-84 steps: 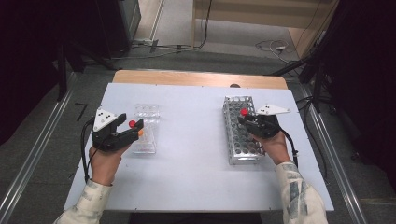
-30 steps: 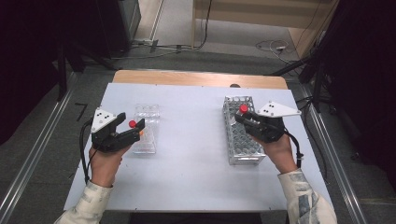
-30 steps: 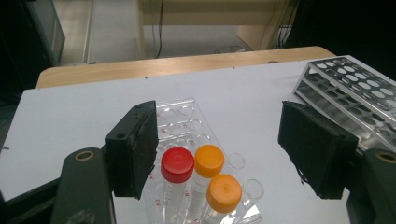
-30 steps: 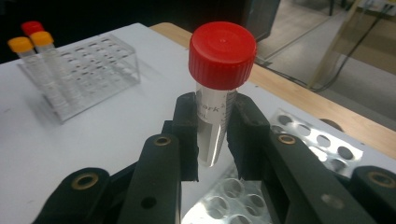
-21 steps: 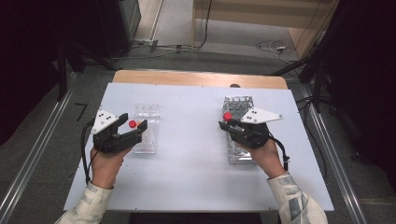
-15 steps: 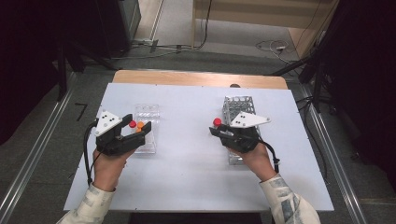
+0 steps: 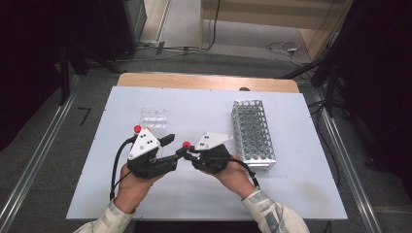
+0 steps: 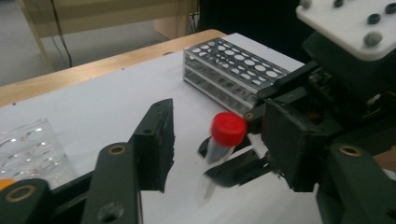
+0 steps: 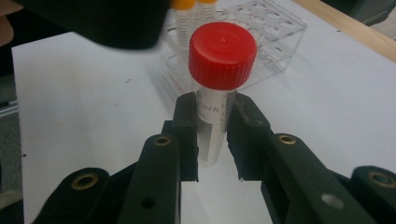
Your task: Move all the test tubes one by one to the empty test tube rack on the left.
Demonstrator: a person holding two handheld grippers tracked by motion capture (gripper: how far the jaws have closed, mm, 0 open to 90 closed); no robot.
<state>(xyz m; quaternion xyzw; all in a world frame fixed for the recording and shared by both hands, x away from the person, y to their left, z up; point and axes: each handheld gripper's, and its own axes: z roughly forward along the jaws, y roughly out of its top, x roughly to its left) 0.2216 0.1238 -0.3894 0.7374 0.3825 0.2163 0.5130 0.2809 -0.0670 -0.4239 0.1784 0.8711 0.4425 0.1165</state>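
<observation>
1. Right gripper (image 7: 188, 151) fingers clamp the red-capped tube (image 9: 219, 88) upright, offering it for handover above the tabletop (image 7: 204, 109)
2. Left gripper (image 7: 171, 145) fingers, just closing, flank it without touching

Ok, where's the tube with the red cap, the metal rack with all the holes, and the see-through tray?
red-capped tube (image 9: 222, 56), right gripper view, on its red cap.
metal rack (image 7: 252, 130), high view, on its holed top face.
clear tray (image 7: 152, 116), high view, on its top.
</observation>
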